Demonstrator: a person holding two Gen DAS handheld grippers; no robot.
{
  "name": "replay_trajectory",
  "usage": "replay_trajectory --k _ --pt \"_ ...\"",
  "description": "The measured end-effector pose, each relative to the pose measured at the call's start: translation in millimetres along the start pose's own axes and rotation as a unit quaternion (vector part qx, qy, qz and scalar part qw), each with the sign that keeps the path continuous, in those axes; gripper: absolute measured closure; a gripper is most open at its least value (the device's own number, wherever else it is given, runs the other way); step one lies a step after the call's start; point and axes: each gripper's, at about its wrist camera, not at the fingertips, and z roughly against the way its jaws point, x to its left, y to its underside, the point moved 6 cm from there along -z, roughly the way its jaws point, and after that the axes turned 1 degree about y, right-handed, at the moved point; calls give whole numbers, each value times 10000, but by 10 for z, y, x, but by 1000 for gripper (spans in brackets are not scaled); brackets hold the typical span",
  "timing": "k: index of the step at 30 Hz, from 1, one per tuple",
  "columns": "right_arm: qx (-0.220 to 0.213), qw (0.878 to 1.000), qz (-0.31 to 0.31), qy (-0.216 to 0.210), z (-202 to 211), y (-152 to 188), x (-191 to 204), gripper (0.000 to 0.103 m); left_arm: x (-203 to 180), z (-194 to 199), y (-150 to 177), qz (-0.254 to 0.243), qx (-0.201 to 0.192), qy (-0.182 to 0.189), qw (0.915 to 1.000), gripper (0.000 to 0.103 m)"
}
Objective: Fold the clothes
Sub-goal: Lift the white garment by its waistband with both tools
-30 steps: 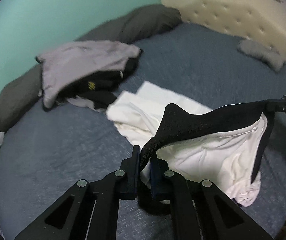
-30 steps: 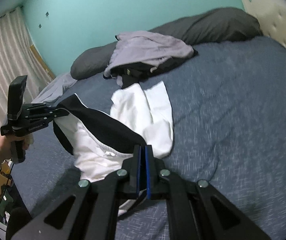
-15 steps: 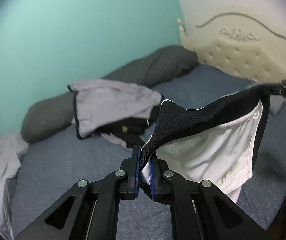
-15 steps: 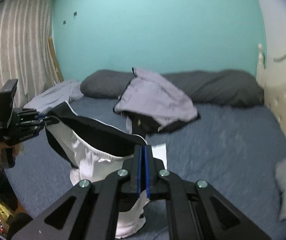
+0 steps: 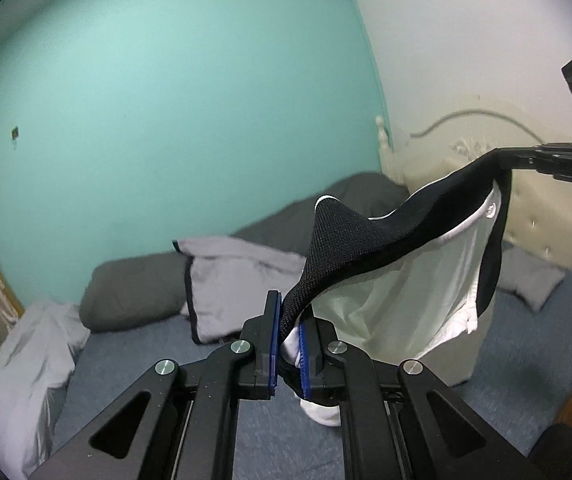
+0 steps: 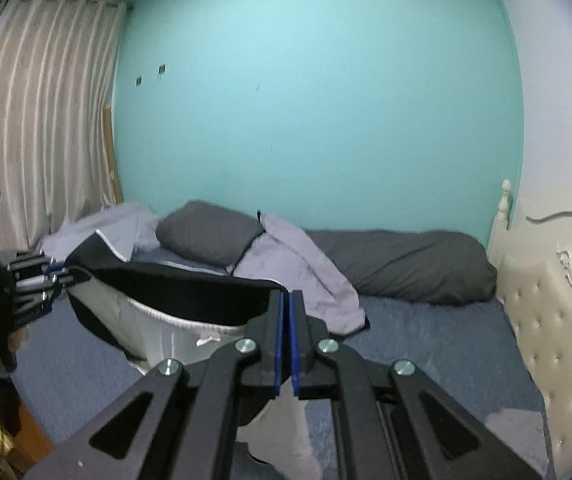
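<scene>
The white garment point(image 5: 414, 300) with its black knit band point(image 5: 346, 248) hung in the air above the blue bedspread point(image 5: 526, 344), stretched by that band between the two grippers, its white body drooping below. The left gripper point(image 5: 288, 336) was clamped on one end of the band, with only the bunched cloth keeping its blue pads apart; the right gripper point(image 6: 286, 340) was pinched nearly flat on the other end, and in the left wrist view it showed at the far right, gripping the band's corner. This looked like the lift-and-spread step, before any fold was made: the next move probably called for lowering the garment flat onto a bare part of the bedspread, keeping the band taut so the body lay smooth, clear of the grey garment point(image 6: 298, 264) heaped against the dark pillows point(image 6: 406, 264). Compared with a second earlier, the garment had risen: then its lower part lay on the bed beside that heap and both cameras looked down on the bedspread, whereas now they faced the turquoise wall point(image 6: 306, 100) and the cream headboard point(image 6: 558, 312), both grips unchanged.
</scene>
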Motion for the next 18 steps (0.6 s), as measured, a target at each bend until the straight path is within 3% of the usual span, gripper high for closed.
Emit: replay_trajectory --k 7,12,18 --pt "-421 9989 71 199 523 -813 57 101 -36 565 -604 -50 -366 -66 9993 95" --pt "-662 9969 291 312 874 -1265 192 101 -86 683 -537 47 -285 55 9996 95" --pt "-444 9985 253 181 826 -1146 274 101 -146 805 -427 175 -163 212 9995 95"
